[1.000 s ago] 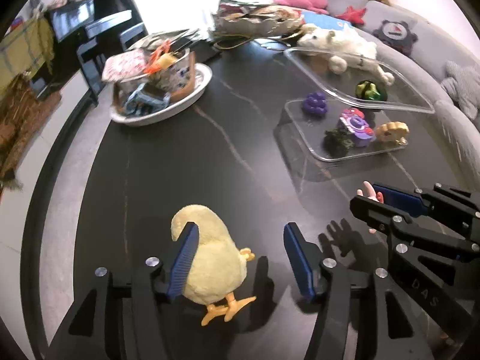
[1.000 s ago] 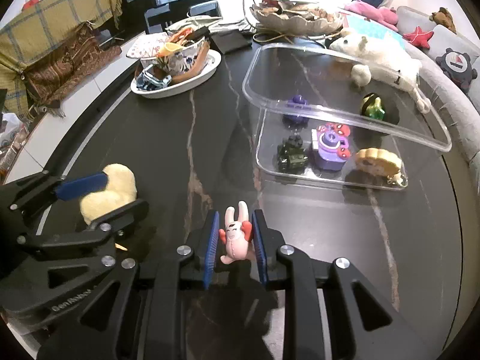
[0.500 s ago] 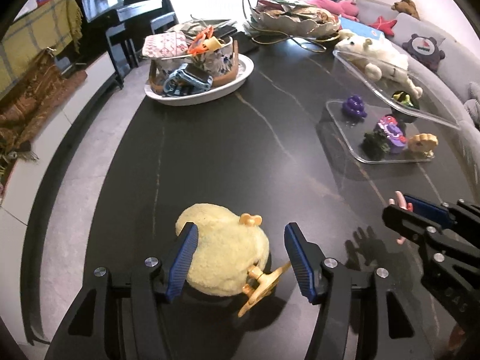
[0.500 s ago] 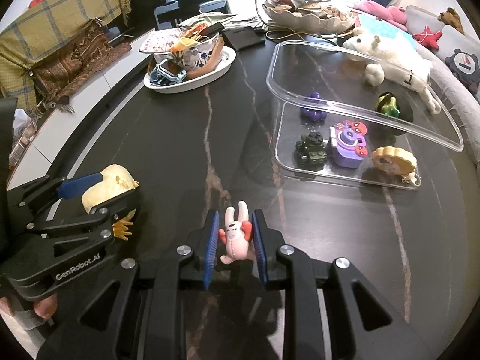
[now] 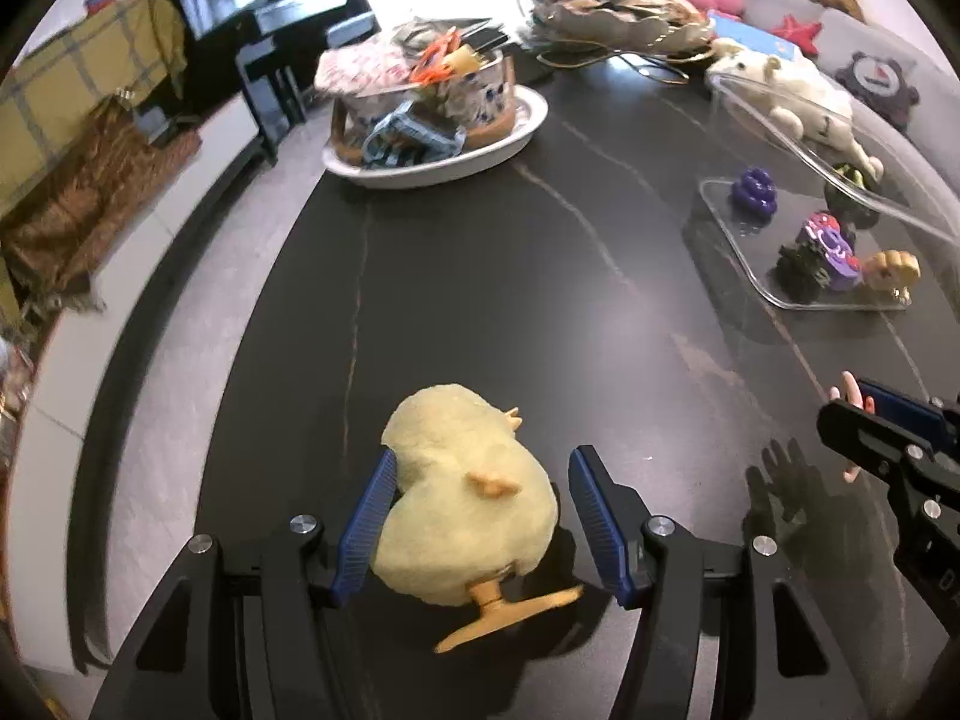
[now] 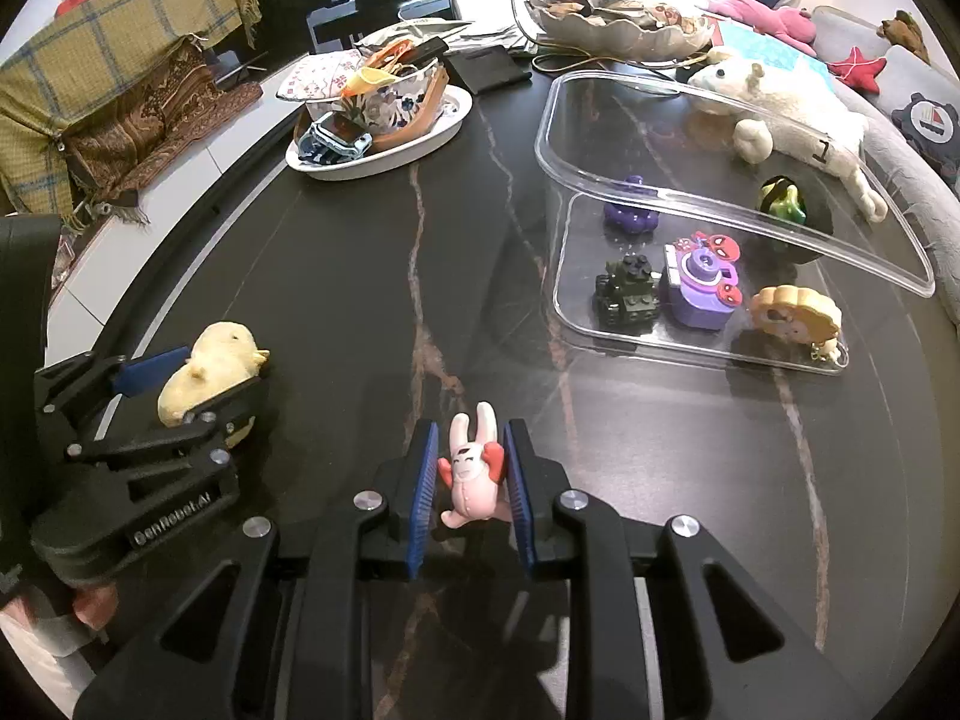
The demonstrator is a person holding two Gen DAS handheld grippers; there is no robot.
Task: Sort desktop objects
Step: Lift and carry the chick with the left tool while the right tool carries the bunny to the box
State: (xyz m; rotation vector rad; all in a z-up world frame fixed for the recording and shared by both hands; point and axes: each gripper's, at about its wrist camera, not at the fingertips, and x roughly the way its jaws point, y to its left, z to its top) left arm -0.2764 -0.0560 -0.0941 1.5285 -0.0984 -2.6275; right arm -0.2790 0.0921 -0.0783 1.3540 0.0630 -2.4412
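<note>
A yellow plush chick (image 5: 468, 498) lies on the dark table between the fingers of my left gripper (image 5: 483, 516). The jaws stand wide; the left pad touches it, the right pad is apart. The chick also shows in the right wrist view (image 6: 207, 369). My right gripper (image 6: 469, 486) is shut on a small pink rabbit figure (image 6: 471, 471), held above the table. It appears at the right edge of the left wrist view (image 5: 852, 390). A clear plastic tray (image 6: 576, 324) holds several small toys under a tilted clear lid (image 6: 720, 162).
A white oval dish (image 5: 480, 150) piled with clutter stands at the back left. A shell-shaped bowl (image 6: 618, 30) and a white plush animal (image 6: 786, 114) lie at the back. The table's curved left edge (image 5: 252, 276) drops to the floor. A sofa (image 5: 888, 72) runs along the right.
The chick has turned between my left fingers, feet now toward the camera. The left gripper has swung slightly. The right gripper keeps its hold on the rabbit.
</note>
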